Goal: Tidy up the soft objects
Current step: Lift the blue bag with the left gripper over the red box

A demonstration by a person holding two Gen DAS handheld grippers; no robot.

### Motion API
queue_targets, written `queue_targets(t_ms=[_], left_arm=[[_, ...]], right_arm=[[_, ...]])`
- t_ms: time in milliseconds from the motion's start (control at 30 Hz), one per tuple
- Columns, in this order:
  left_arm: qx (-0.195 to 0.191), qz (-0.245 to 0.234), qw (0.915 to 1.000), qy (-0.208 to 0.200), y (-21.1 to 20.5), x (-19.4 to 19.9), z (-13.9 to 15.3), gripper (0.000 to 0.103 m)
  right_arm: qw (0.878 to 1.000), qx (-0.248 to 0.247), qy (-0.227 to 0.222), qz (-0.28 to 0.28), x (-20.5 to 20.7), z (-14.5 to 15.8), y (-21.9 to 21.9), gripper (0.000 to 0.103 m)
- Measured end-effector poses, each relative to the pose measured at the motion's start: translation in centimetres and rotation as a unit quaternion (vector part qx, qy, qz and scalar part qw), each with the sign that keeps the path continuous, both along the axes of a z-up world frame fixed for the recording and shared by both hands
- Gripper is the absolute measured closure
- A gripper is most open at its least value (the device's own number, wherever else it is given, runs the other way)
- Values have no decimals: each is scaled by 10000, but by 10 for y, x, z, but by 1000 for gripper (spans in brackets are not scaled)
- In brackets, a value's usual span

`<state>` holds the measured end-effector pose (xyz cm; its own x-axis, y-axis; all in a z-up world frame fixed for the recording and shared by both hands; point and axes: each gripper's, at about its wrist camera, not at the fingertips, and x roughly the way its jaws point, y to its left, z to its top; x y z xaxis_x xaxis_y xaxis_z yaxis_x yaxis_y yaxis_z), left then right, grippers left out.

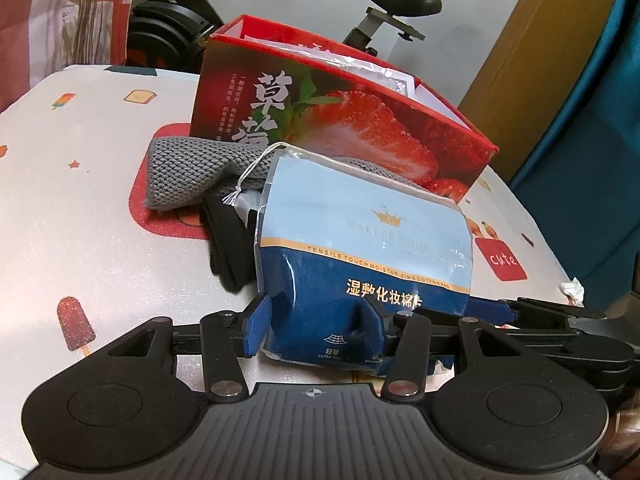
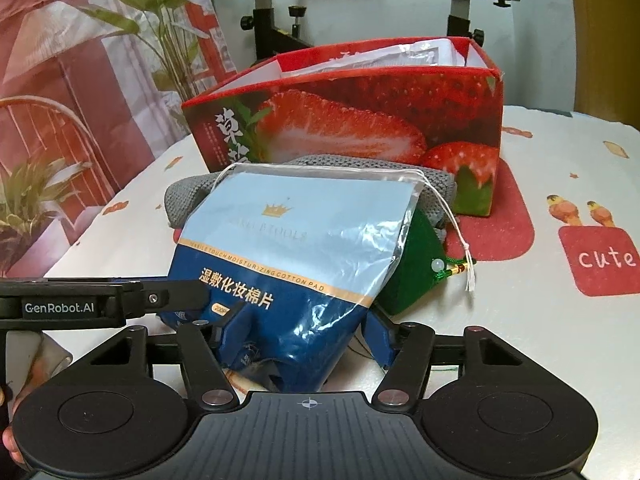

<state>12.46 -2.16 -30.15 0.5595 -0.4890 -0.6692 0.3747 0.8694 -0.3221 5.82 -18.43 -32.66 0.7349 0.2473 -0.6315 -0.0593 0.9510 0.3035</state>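
A blue and pale-blue drawstring bag of cotton pads [image 1: 360, 248] stands tilted on the table in front of the red strawberry box [image 1: 352, 128]. My left gripper [image 1: 314, 314] is shut on the bag's lower left part, and its right finger dents the plastic. My right gripper [image 2: 306, 322] straddles the lower end of the bag [image 2: 288, 248]. Its left pad lies against the bag, while a thin gap shows at the right finger [image 2: 378, 340]. A grey knit cloth [image 1: 180, 168], a black fabric piece [image 1: 226, 248] and a green tasselled pouch [image 2: 416, 268] lie behind the bag.
The open box [image 2: 400, 120] holds white and silvery packets. A crumpled tissue [image 1: 573, 290] lies at the table's right edge. An exercise bike [image 2: 276, 12] stands behind the patterned tablecloth [image 1: 80, 208]. A printed curtain [image 2: 80, 80] hangs at the left.
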Motion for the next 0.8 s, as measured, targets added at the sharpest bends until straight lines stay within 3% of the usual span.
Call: queue_targets(t_ms=[267, 800], left_arm=[[-3, -135, 9999, -21, -4, -3, 1, 53], [-99, -4, 9977, -665, -1, -18, 44, 53]], right_arm=[[9994, -231, -196, 176, -2, 9, 8, 63], [9945, -370, -951, 250, -11, 58, 10, 65]])
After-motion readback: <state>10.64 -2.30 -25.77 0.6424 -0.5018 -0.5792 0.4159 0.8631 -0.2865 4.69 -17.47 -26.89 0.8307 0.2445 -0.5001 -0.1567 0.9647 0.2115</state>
